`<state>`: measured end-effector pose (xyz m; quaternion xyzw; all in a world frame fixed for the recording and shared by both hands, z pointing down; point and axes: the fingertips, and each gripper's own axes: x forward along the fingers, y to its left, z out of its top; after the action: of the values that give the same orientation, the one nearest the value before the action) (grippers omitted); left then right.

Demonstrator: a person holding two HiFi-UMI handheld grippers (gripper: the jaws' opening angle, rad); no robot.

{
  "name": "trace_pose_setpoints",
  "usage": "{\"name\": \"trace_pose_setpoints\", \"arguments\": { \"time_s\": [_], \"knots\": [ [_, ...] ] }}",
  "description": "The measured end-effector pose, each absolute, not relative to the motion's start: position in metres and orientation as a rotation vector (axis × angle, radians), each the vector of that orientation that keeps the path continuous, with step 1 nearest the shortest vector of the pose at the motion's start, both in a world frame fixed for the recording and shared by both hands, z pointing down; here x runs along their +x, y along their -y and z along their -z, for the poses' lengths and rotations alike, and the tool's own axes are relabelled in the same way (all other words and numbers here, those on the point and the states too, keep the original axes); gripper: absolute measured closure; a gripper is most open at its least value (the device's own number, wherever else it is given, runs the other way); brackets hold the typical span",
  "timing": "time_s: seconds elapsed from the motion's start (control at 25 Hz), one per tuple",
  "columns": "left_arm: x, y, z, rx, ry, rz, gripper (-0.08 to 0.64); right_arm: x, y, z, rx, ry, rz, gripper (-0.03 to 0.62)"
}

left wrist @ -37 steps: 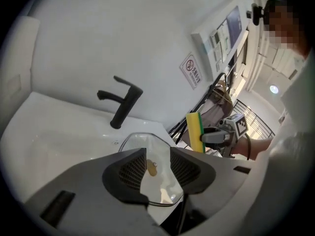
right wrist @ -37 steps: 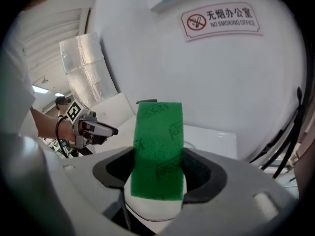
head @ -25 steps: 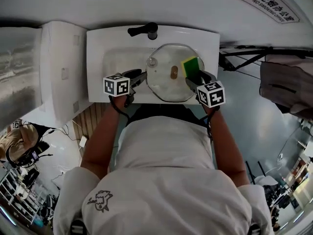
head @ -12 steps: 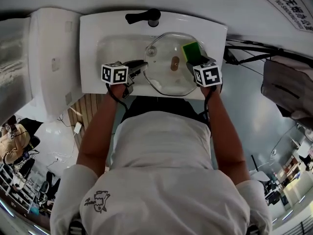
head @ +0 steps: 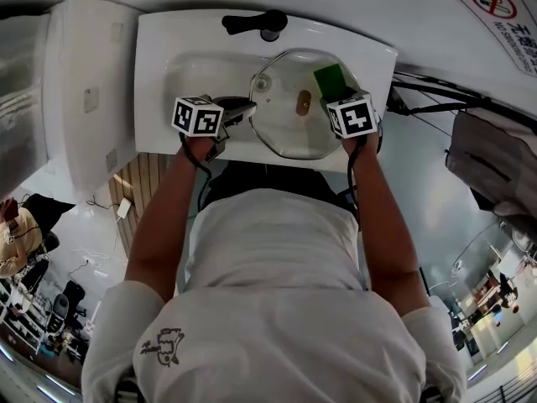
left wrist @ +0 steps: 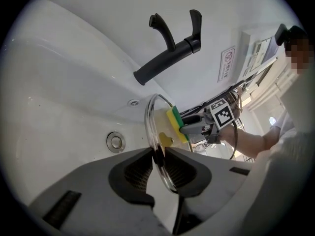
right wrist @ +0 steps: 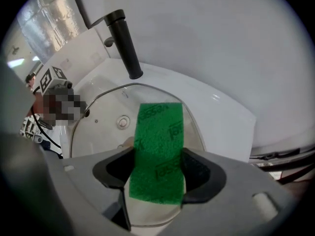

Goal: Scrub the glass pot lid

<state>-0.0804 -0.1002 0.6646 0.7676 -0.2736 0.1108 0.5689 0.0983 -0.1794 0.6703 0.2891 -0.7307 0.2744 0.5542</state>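
A white sink [head: 159, 99] is fixed to the wall, with a black faucet [head: 256, 22] at its back rim, just behind the glass pot lid [head: 289, 133]. A no-smoking sign [head: 495, 2] hangs on the wall at the right. The person's body stands close against the front edge of the sink, so the 2 arms reach in from there.

The lid is in the right part of the bowl, tilted, its knob [head: 303, 102] at the middle. The room for moving is the left part of the bowl, around the drain [left wrist: 115, 141]; at the right the lid comes near to the sink's rim.

The left gripper [left wrist: 158, 154] has just been closing its jaws, and its 2 pads now pinch the lid's rim from both sides. The right gripper [right wrist: 157, 168] clamps a sponge [right wrist: 158, 149], green side toward its camera. The yellow side seems to lie against the glass.
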Motion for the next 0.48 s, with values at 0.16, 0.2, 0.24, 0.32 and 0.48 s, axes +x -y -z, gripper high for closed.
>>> {"name": "trace_pose_setpoints", "arguments": {
  "time_s": [0.16, 0.2, 0.24, 0.32, 0.48],
  "knots": [
    [-0.081, 0.098, -0.666, 1.800, 0.612, -0.268, 0.480, 0.086, 0.186, -0.672, 0.639, 1.731, -0.622, 0.298],
    [-0.082, 0.098, -0.666, 1.800, 0.607, -0.270, 0.480, 0.081, 0.188, -0.672, 0.628, 1.736, -0.615, 0.298],
    [-0.082, 0.097, -0.666, 1.800, 0.602, -0.273, 0.480, 0.077, 0.189, -0.671, 0.617, 1.740, -0.604, 0.297],
    [-0.081, 0.096, -0.667, 1.800, 0.592, -0.280, 0.480, 0.066, 0.191, -0.670, 0.592, 1.749, -0.576, 0.296],
    [-0.077, 0.095, -0.666, 1.800, 0.571, -0.286, 0.480, 0.027, 0.179, -0.669, 0.481, 1.794, -0.525, 0.296]
  ]
}}
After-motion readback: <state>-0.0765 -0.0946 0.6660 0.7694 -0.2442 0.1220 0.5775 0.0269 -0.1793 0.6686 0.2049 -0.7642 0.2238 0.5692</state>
